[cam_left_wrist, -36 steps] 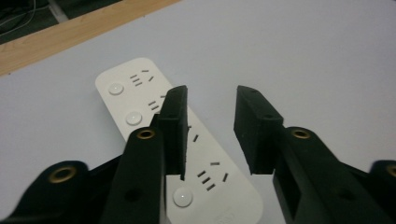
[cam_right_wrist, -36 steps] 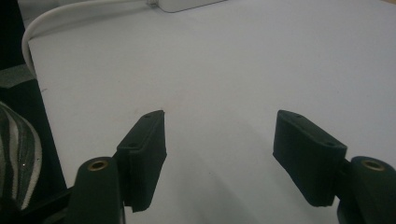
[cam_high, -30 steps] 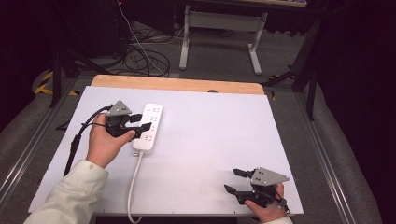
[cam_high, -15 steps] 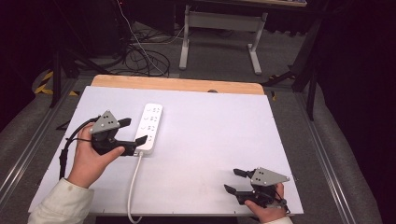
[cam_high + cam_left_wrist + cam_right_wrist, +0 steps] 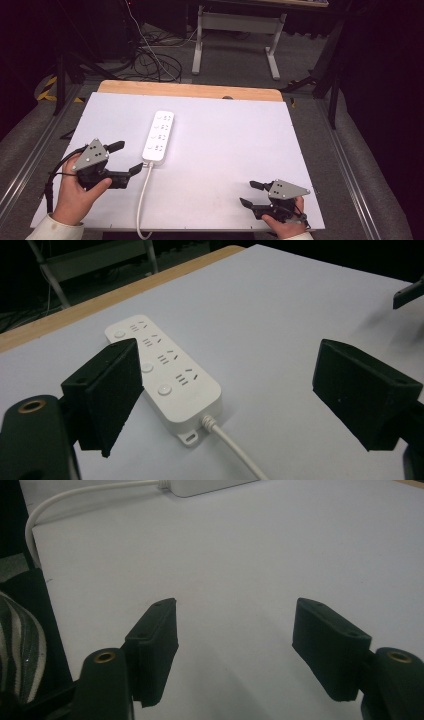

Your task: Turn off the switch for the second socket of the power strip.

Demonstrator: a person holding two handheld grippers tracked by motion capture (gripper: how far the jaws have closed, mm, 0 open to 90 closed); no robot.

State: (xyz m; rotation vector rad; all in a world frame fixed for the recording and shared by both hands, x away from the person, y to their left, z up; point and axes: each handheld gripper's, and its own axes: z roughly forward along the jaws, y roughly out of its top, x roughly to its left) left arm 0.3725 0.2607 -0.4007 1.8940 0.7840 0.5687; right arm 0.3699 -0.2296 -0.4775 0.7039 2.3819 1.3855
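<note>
A white power strip (image 5: 159, 137) lies flat on the white tabletop (image 5: 225, 140), left of centre, its white cable (image 5: 142, 200) running off the near edge. My left gripper (image 5: 129, 156) hovers just left of the strip's cable end, open and holding nothing. In the left gripper view the strip (image 5: 162, 372) lies ahead between the wide-apart jaws of the left gripper (image 5: 225, 365). My right gripper (image 5: 247, 193) rests at the near right of the table, open and empty. The right gripper view has that gripper (image 5: 235, 610) over bare table, with the strip's end (image 5: 210, 485) and cable (image 5: 75, 495) far off.
A wooden strip (image 5: 190, 91) borders the table's far edge. Beyond it stand a metal desk frame (image 5: 235, 30) and loose cables on the floor (image 5: 150, 60). Grey padded rails (image 5: 370, 165) run along both sides of the table.
My left gripper has pulled back from the power strip's left side toward the near left of the table. The strip and the right gripper have not moved.
</note>
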